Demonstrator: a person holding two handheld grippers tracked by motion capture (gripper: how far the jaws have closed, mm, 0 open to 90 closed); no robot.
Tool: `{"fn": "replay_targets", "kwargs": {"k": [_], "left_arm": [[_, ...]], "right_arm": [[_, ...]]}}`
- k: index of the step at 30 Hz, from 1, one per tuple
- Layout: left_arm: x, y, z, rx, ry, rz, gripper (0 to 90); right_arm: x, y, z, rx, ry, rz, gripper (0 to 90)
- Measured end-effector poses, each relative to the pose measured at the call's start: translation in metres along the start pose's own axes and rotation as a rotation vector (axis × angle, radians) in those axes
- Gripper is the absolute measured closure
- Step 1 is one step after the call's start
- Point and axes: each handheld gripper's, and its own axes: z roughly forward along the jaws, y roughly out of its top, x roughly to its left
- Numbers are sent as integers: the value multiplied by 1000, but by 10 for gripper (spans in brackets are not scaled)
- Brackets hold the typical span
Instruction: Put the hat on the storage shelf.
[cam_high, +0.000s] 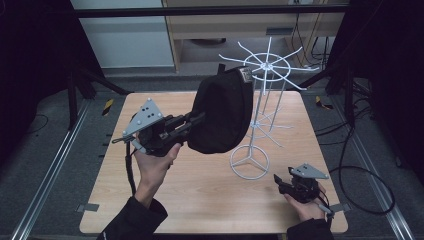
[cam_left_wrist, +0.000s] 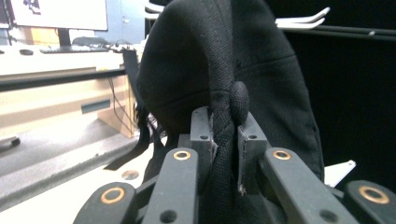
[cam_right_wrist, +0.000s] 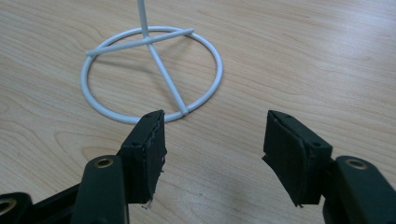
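A black cap (cam_high: 222, 112) hangs in the air left of the white wire stand (cam_high: 268, 65), its top edge close to one of the stand's upper arms; whether it rests on a hook I cannot tell. My left gripper (cam_high: 197, 120) reaches in from the left and is shut on the cap. In the left gripper view the pads (cam_left_wrist: 203, 135) pinch a fold of the cap (cam_left_wrist: 224, 60) just under its button. At the table's front right my right gripper (cam_high: 277, 180) rests low and open. Its jaws (cam_right_wrist: 212, 140) stand wide with bare wood between them, just short of the stand's ring base (cam_right_wrist: 161, 74).
The stand's ring base (cam_high: 249, 162) sits right of centre on the wooden table (cam_high: 200, 200), with wire arms spreading at two heights. White hook tips (cam_left_wrist: 299, 21) show behind the cap. Dark frame posts and cables flank the table.
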Motion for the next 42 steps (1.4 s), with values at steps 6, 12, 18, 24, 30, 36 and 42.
{"fn": "replay_targets", "kwargs": {"k": [6, 12, 18, 24, 30, 36, 42], "left_arm": [[2, -10, 7, 25, 9, -8, 764], [2, -13, 8, 39, 20, 10, 689], [1, -18, -1, 32, 29, 22, 526], [3, -26, -20, 52, 55, 18, 413], [8, -42, -43, 89, 107, 18, 349], [22, -71, -69, 133, 173, -11, 315], [45, -122, -92, 217, 258, -81, 300]], "right_arm": [[0, 0, 1, -1, -2, -7, 387], [0, 0, 0, 0, -1, -4, 385], [0, 0, 0, 3, 0, 8, 383], [0, 0, 0, 1, -3, 3, 381], [-1, -1, 0, -4, -5, 4, 373], [-1, -1, 0, -3, -9, 15, 348], [-2, -2, 0, -6, -14, 22, 312]]}}
